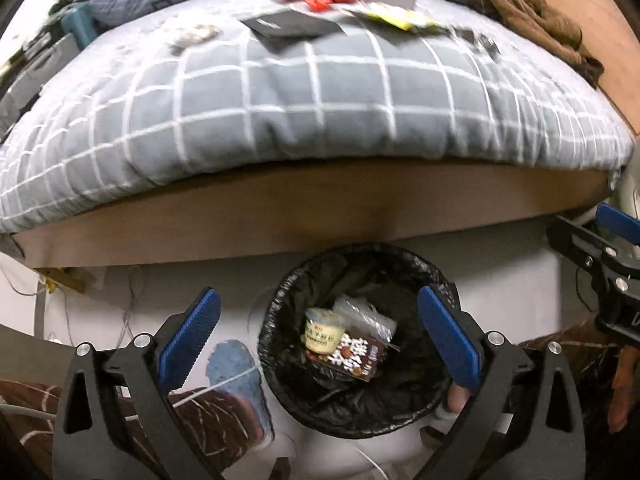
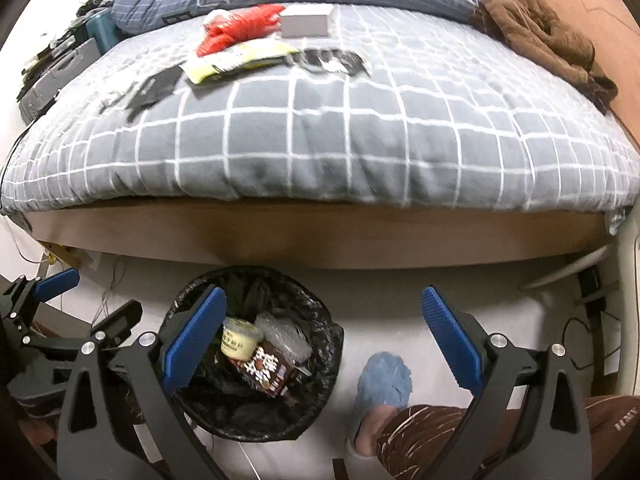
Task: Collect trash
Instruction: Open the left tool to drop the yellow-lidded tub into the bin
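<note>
Risk is judged to lie mainly in the reach ahead: the remaining litter sits far back on the grey quilt with white grid lines (image 2: 320,128), well apart from both tongs, and thin flat pieces on soft bedding may be pinched together with the fabric, or may slip from the blue ribbed pads (image 2: 196,336). A drop beside the bin is also possible, since the round bin lined with a black plastic bag (image 1: 352,412) stands low on the floor, close to the wooden bed frame.

Left gripper (image 1: 320,336) is seen spread wide over the bin, nothing held. Right gripper (image 2: 324,340) is likewise spread wide and empty, offset to the bin's right, above the blue fuzzy slipper (image 2: 384,384).

Bin contents are noted: a pale yellow lidded tub (image 1: 323,334), a brown printed snack packet (image 1: 354,356) and a crumpled clear plastic wrapper (image 1: 366,314), lying together at the bottom; much room is left.

Still on the quilt are recorded: a crumpled red plastic bag (image 2: 240,28), a yellow-and-white flat packet (image 2: 236,60), a flat black sleeve (image 1: 292,26), a dark wrapper (image 2: 332,62). A grey rectangular box (image 2: 306,20) is also present; whether it counts as trash cannot be told.
</note>
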The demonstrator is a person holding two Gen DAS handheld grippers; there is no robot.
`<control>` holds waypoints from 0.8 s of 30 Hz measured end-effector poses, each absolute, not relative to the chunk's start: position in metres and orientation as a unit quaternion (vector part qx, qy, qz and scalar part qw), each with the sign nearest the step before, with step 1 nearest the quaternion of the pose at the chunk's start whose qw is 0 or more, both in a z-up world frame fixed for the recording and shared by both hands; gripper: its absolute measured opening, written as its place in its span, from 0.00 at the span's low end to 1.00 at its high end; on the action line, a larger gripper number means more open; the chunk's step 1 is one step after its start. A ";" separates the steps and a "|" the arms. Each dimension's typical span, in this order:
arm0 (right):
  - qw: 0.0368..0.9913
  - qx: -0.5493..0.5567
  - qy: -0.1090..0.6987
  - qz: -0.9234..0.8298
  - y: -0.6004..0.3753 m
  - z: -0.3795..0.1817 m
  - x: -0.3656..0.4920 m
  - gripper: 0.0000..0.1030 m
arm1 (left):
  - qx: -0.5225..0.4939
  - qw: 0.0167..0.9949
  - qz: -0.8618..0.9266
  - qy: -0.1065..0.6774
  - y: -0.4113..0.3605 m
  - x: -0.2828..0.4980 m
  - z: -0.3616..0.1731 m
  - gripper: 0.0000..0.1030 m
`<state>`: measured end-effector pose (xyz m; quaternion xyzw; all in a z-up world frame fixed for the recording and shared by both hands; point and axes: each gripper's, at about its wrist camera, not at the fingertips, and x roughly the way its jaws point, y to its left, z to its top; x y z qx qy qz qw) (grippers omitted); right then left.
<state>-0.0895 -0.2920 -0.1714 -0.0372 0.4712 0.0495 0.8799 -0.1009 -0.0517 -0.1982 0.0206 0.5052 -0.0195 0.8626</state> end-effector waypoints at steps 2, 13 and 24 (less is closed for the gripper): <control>0.884 -0.039 0.463 0.054 -0.286 -0.166 -0.089 0.92 | 0.015 0.867 -0.012 0.497 -0.046 -0.098 -0.190 0.94; 0.906 -0.037 0.415 0.068 -0.269 -0.129 -0.077 0.92 | -0.005 0.891 0.008 0.455 -0.016 -0.085 -0.149 0.94; 0.913 -0.036 0.400 0.077 -0.258 -0.109 -0.052 0.91 | -0.006 0.908 0.028 0.417 -0.001 -0.062 -0.123 0.94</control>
